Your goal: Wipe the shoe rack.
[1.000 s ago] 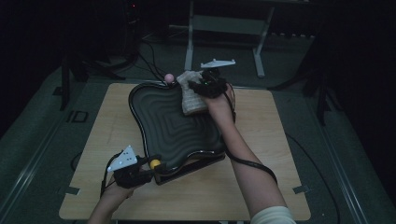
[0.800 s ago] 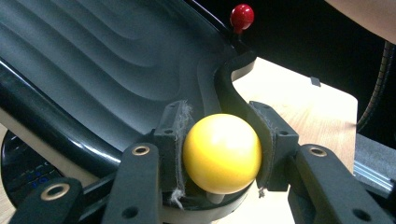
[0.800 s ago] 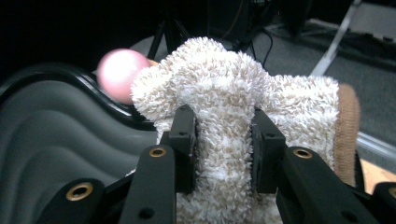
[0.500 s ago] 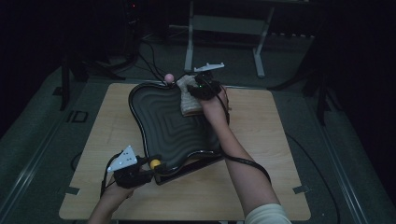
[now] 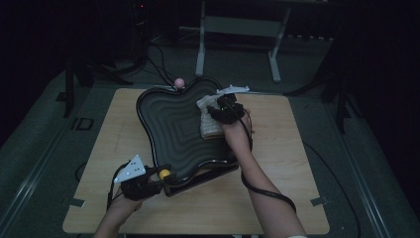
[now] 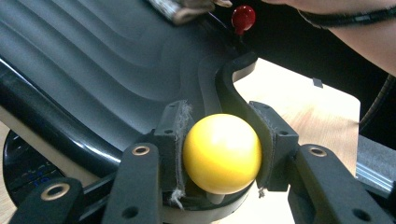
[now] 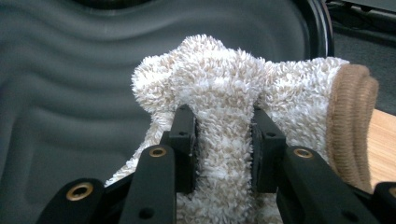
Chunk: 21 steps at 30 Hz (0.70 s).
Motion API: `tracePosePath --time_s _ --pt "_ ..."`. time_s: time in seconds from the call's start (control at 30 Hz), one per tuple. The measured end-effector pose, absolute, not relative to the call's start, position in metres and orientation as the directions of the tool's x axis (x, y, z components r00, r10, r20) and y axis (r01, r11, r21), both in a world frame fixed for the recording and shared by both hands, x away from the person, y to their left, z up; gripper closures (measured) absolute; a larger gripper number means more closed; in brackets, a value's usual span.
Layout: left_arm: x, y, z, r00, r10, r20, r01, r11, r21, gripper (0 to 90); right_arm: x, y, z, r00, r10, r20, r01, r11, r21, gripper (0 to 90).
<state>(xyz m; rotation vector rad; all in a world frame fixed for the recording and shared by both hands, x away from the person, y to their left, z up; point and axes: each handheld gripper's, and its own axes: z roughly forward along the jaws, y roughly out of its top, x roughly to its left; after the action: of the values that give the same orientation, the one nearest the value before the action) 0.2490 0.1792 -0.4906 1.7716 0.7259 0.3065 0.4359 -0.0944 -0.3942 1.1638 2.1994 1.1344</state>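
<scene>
Your left gripper (image 6: 219,158) clamps the yellow knob (image 6: 222,153); right gripper (image 7: 223,140) pinches the fuzzy cloth (image 7: 233,93). Wiping hard could shift the black tray (image 5: 173,124).

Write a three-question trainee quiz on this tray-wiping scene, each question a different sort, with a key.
1. True or false: the left gripper has its fingers closed on the yellow ball at the near edge of the black ridged tray.
2. Multiple choice: what does the right gripper hold? A) a sponge B) a fluffy white cloth with a tan cuff C) a brush
3. Fill in: in the high view, the cloth lies against the tray's ___ side.

Key:
1. True; the ball sits clamped between both pads.
2. B; the fluffy white cloth is pinched between the fingers.
3. Right, near the far corner.
</scene>
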Motion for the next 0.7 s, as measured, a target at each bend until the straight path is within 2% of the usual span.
tracePosePath --time_s 0.7 --pt "0.248 0.179 -0.491 0.774 0.615 -0.150 0.315 -0.168 0.934 59.3 0.380 -0.117 -0.429 -0.571 0.820 0.039 0.478 0.294 0.828 67.4"
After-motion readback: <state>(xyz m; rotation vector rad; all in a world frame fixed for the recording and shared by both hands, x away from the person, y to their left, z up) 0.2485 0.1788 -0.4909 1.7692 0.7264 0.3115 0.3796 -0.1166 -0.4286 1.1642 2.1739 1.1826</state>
